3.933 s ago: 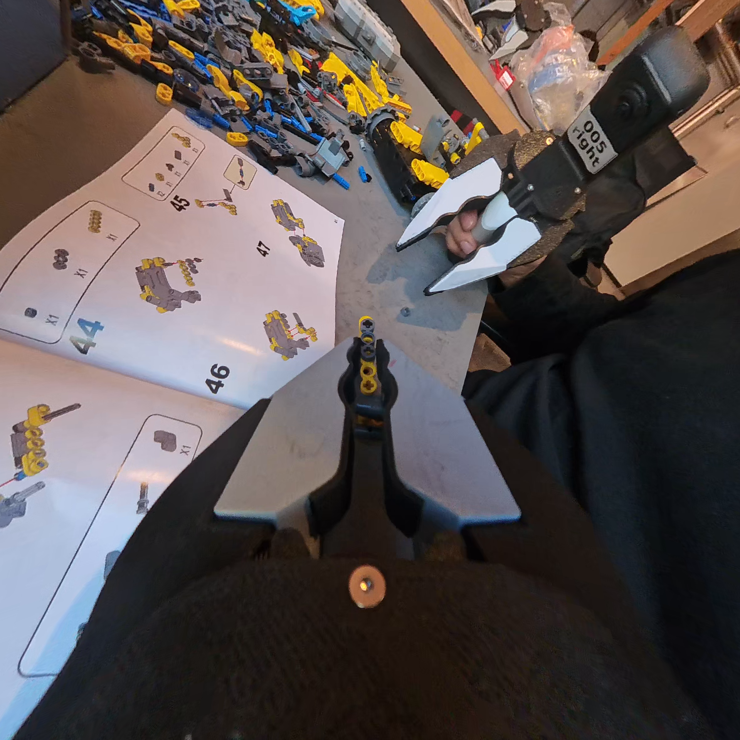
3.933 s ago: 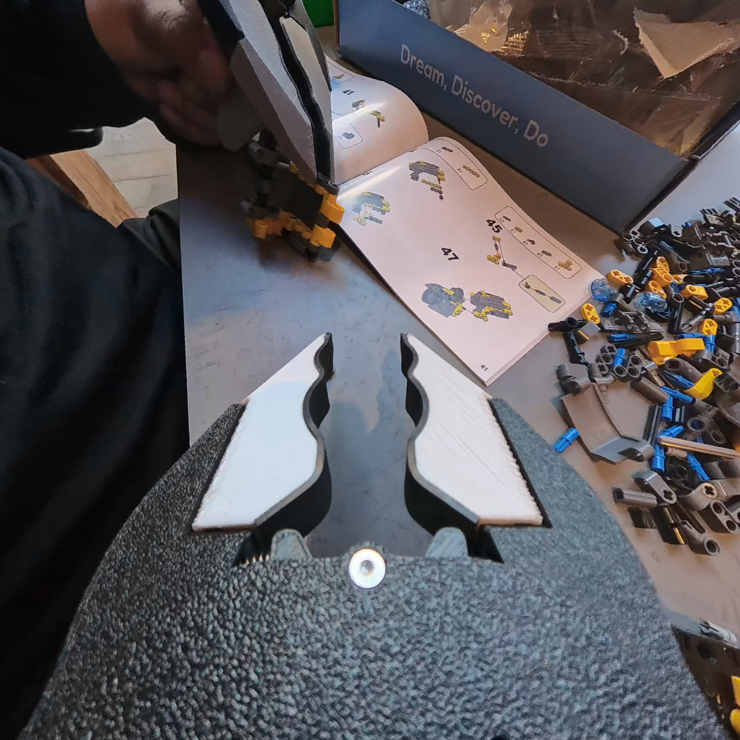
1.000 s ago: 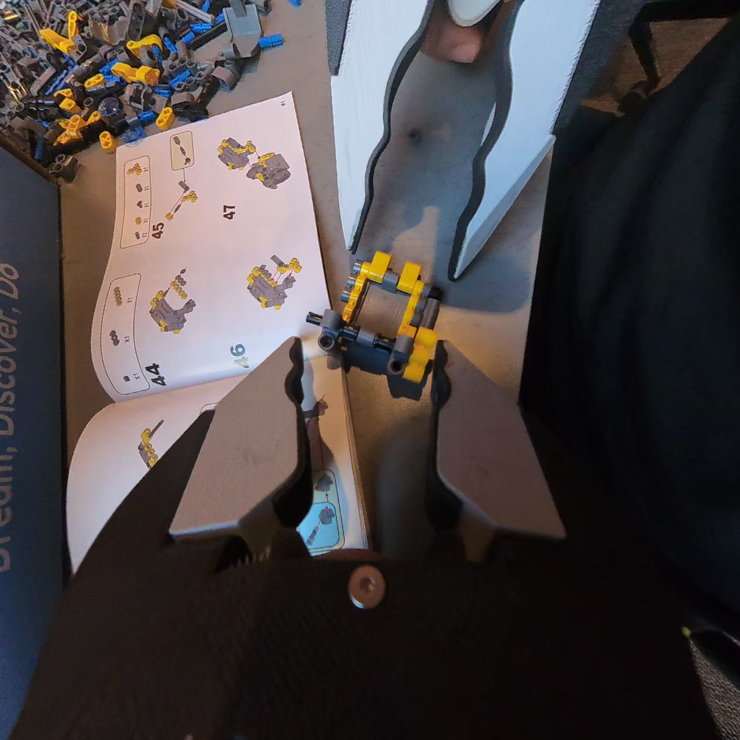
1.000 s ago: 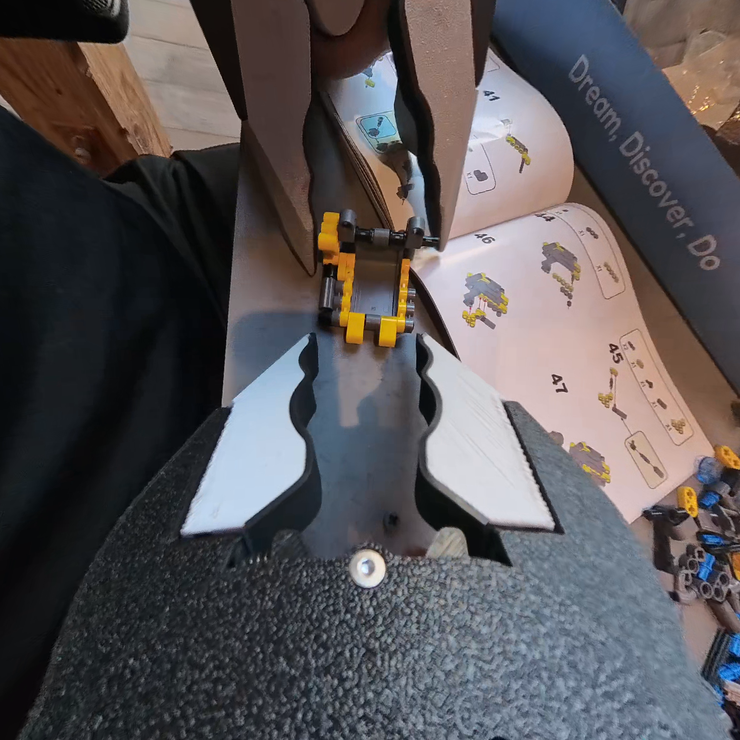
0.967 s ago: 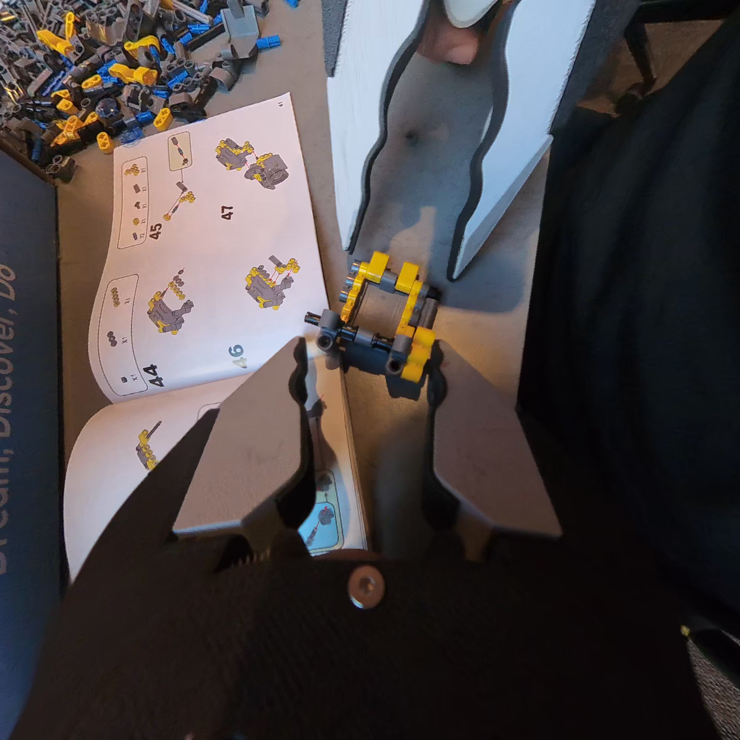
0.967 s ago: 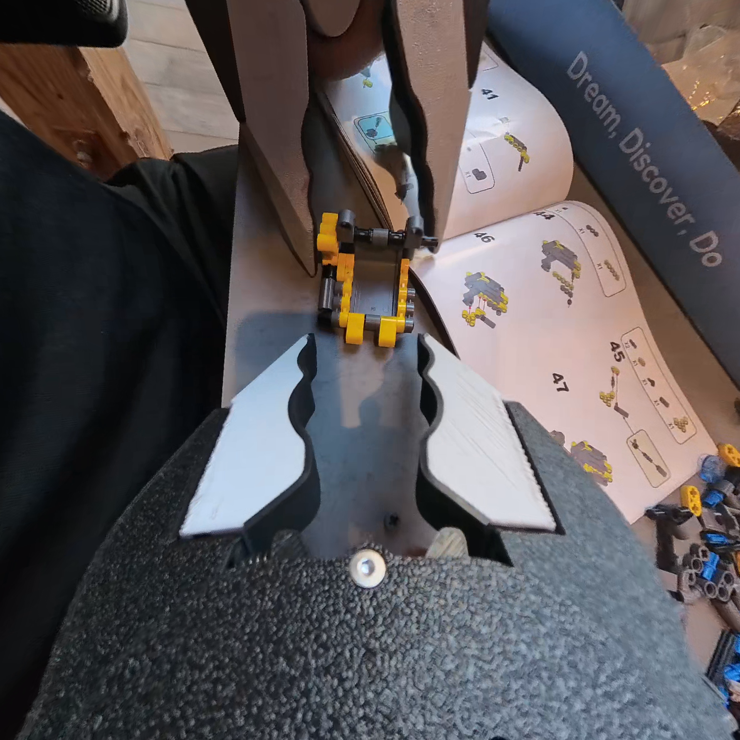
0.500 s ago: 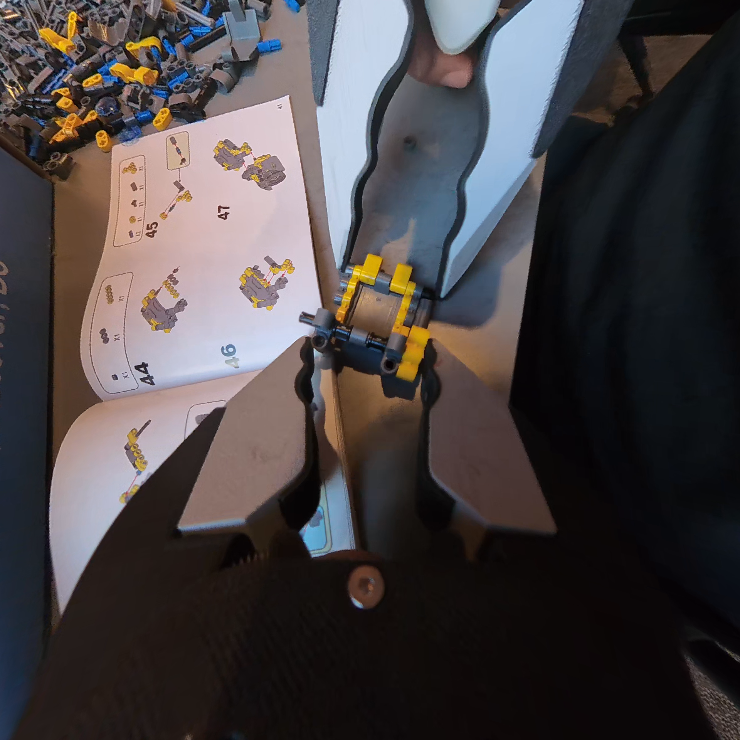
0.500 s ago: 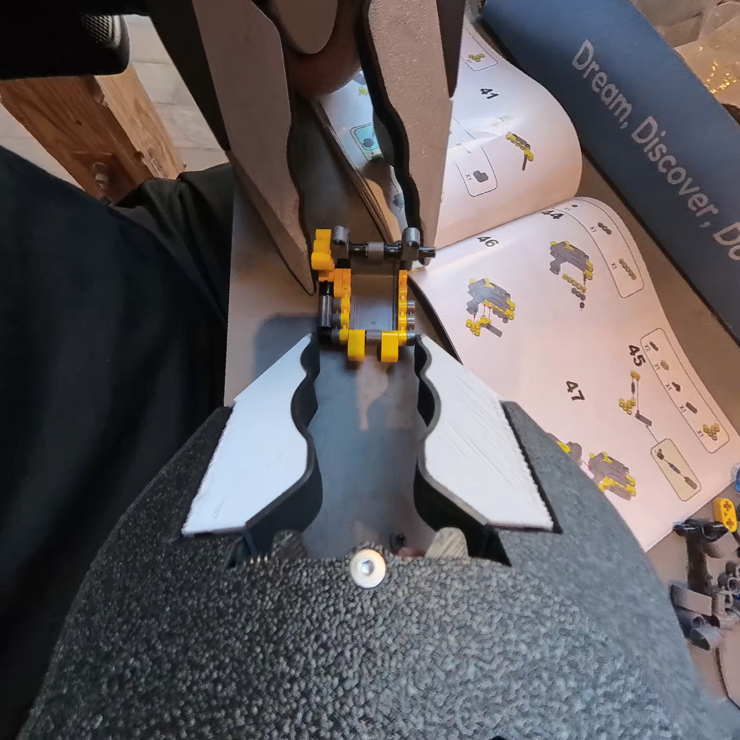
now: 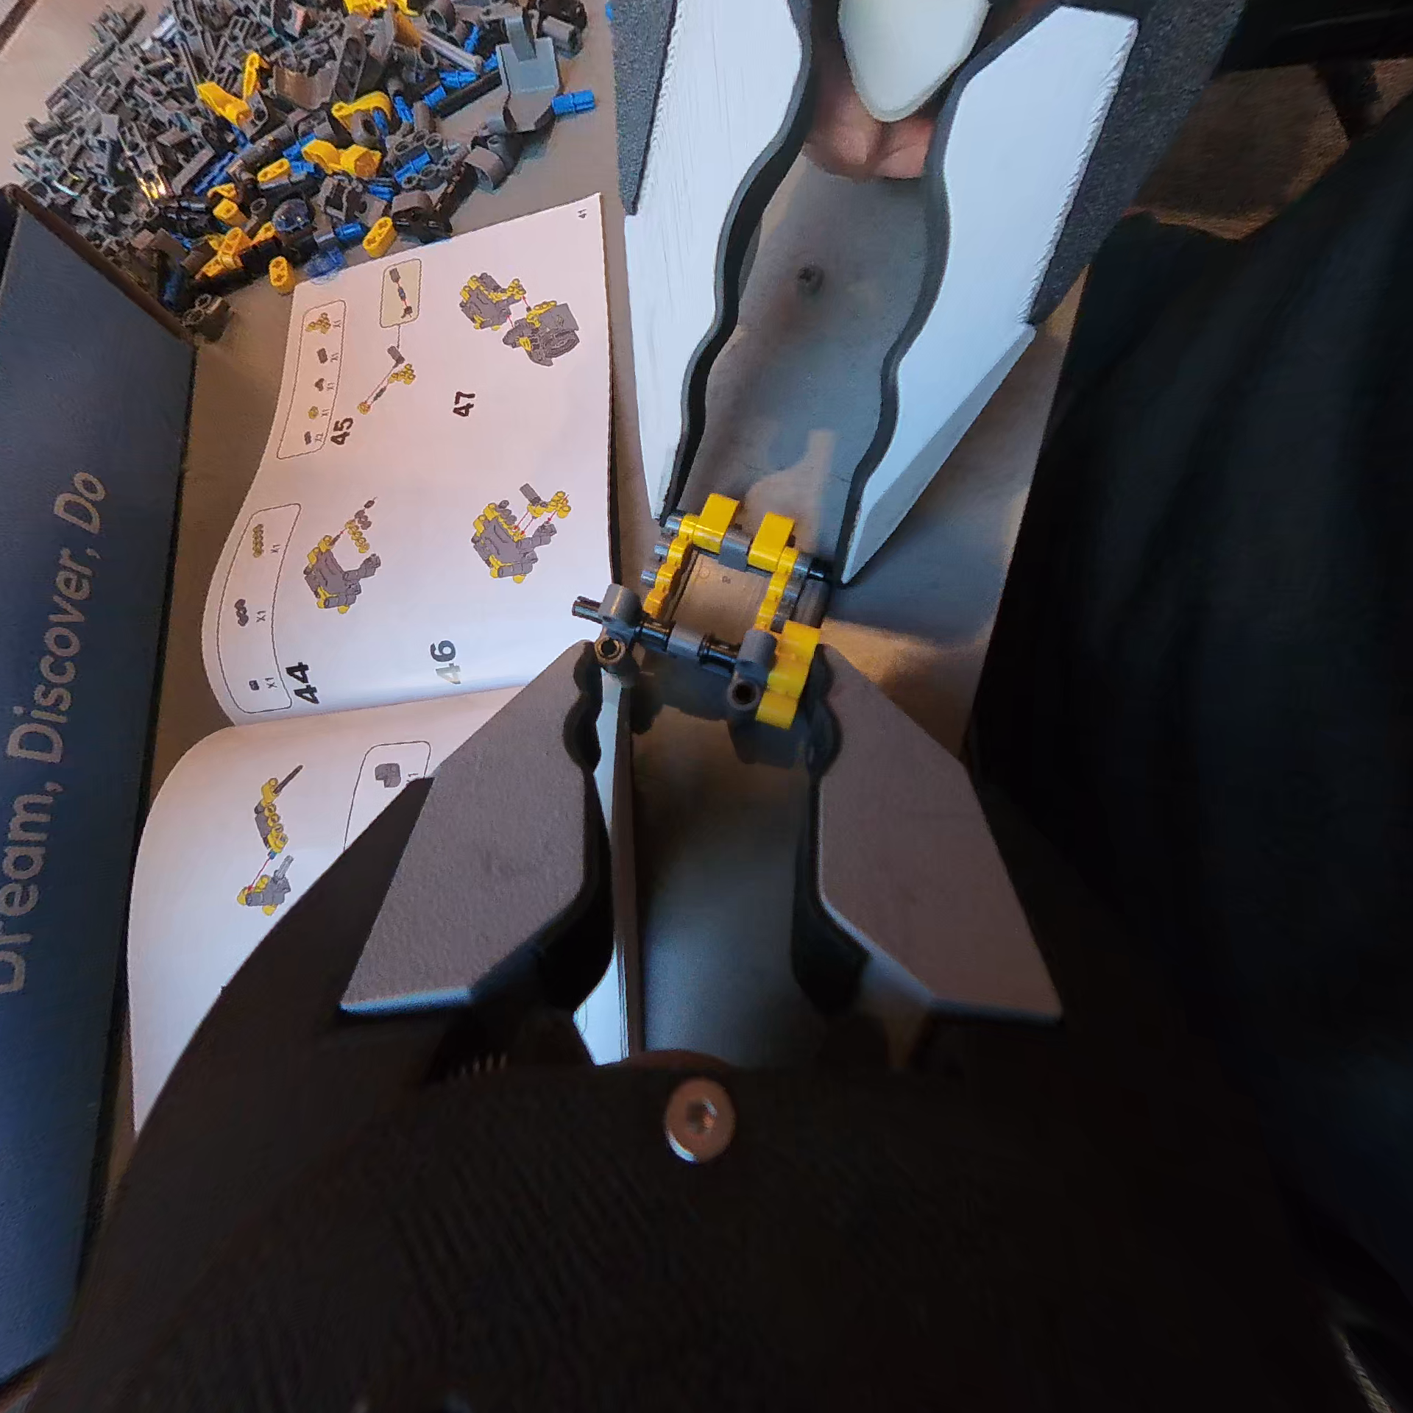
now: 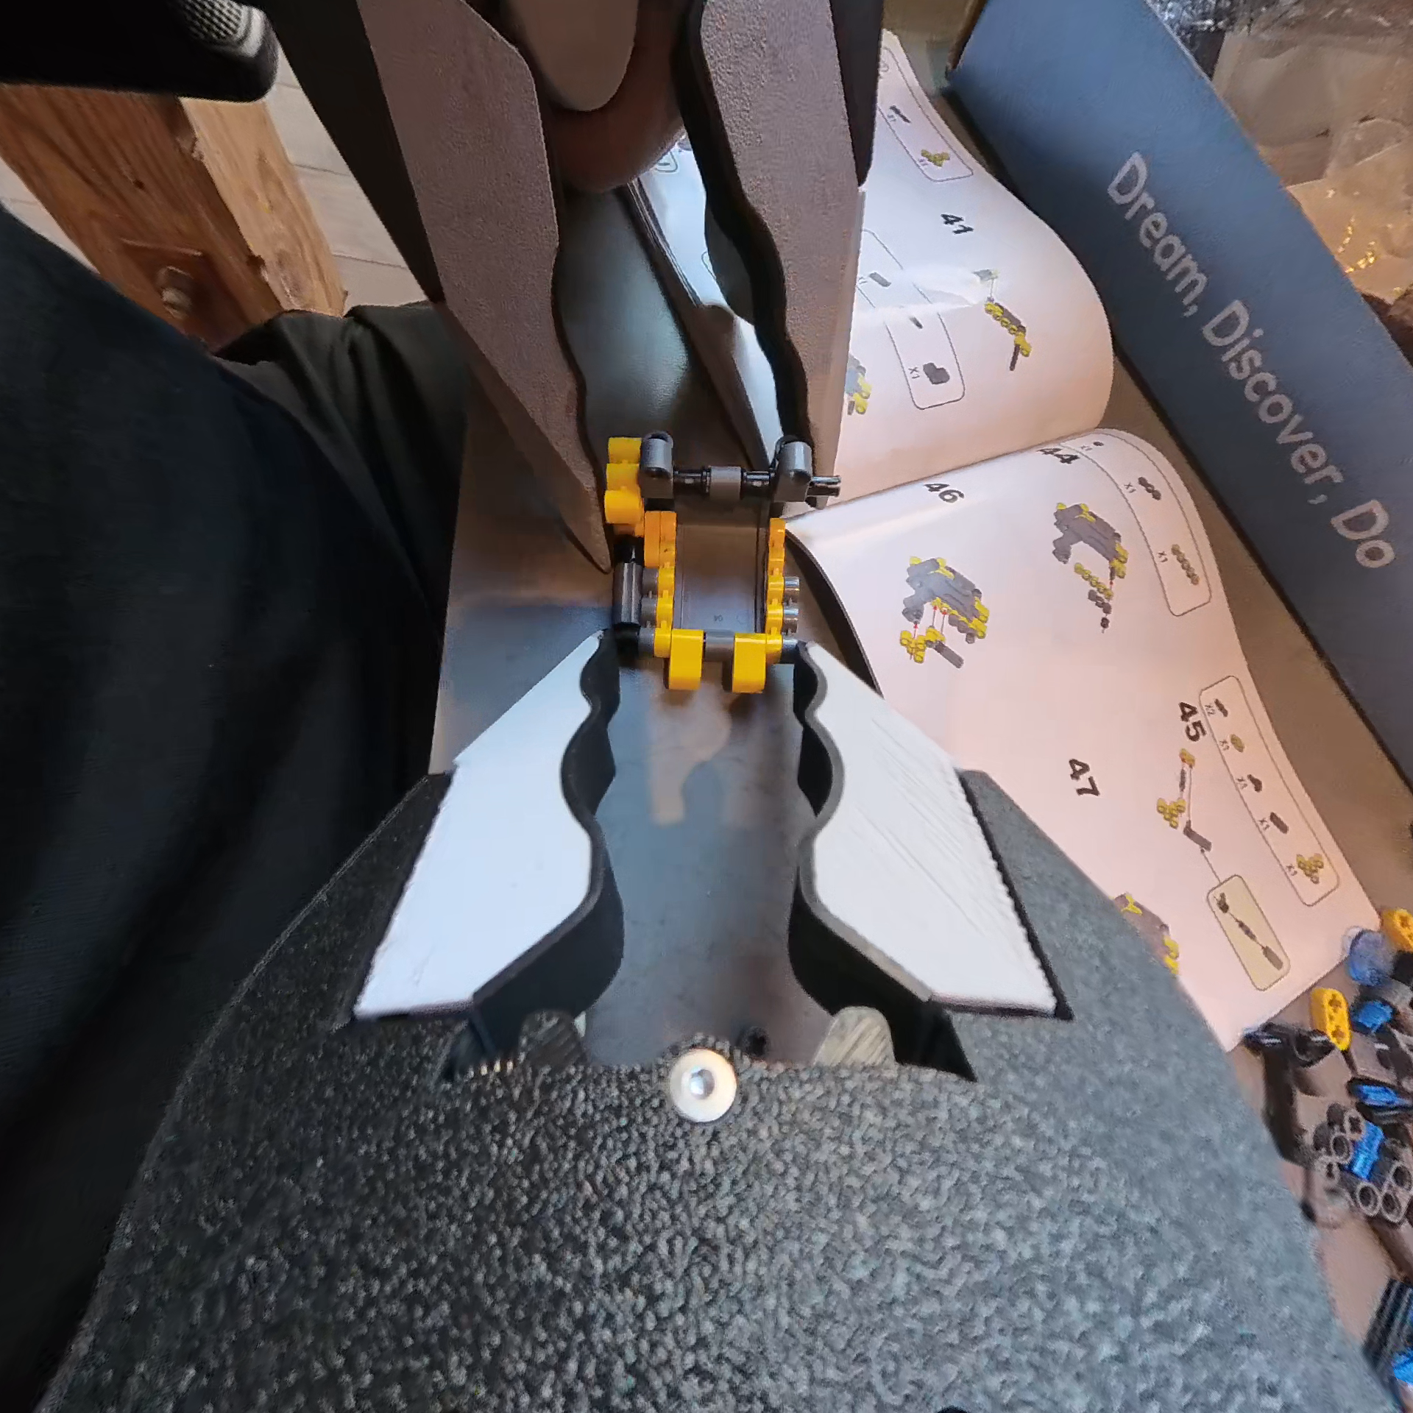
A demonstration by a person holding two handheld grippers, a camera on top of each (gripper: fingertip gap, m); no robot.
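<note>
Small yellow-and-grey brick assembly (image 9: 726,612), a squarish frame w/ a black axle across one end, lies flat on the grey tabletop (image 9: 711,879), directly btwn the tips of two hand-held grippers that face each other head-on.

L gripper (image 9: 707,673): jaws well apart, nothing clamped. Its fingertips bracket the axle end of the frame. The R-side tip sits against the yellow corner block, the L-side tip just beside the grey connector that sticks out. Firm contact can't be told from the pics.

R gripper (image 10: 703,650): also spread wide, holding nothing. Its tips stand at the two outer corners of the frame's far end, just outside the pair of yellow lugs. They look to be touching or nearly so, but that is unclear. A fingertip (image 9: 856,145) of the person shows behind its white trigger.

Beyond: an open instruction booklet (image 9: 428,459) lies to the L of the L gripper, its page edge just beside the frame and partly under that gripper's L finger. Past it, a dark blue box (image 9: 69,535) wall. Ahead-left of the L gripper, well apart from the frame, a heap of loose pieces (image 9: 290,115) in grey, yellow, blue & black. To that gripper's R, the person's dark clothing (image 9: 1223,688) at the table edge. A wooden post (image 10: 168,214) shows ahead-left of the R gripper.
</note>
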